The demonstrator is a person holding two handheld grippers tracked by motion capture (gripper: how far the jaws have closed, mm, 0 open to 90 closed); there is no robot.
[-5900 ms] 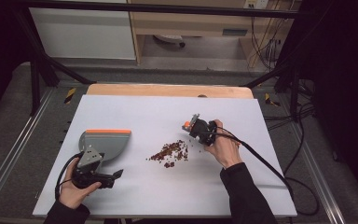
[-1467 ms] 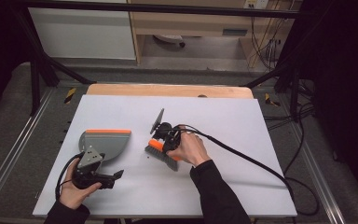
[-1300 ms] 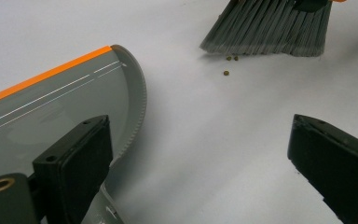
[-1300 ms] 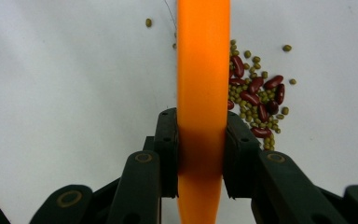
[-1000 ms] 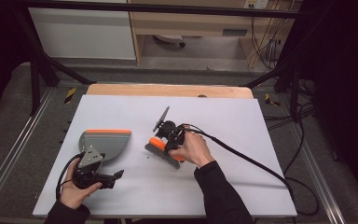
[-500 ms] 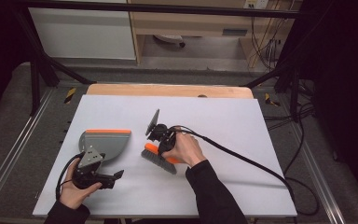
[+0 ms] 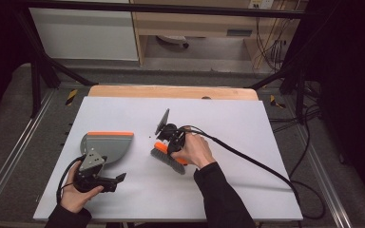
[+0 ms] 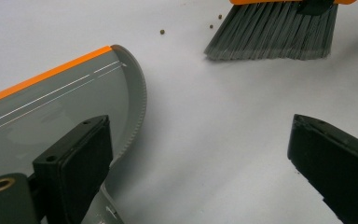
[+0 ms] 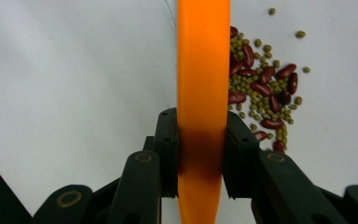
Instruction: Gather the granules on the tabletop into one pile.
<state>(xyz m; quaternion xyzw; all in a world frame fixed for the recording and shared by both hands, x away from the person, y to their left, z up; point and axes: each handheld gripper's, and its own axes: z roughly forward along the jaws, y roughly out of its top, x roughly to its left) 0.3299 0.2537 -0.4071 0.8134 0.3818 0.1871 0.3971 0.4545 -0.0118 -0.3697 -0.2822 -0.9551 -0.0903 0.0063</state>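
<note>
Dustpan sits just ahead of the left gripper, jaws wide, holding nothing. Right gripper is clamped on the brush; beans lie behind its bristles, opposite side from the pan's orange lip across the worktop.

In the high view the brush covers the pile of beans. In the right claw view its orange handle runs off the top and bottom edges. Beside the brush, the dustpan is cut off by the left claw view's left edge.
</note>
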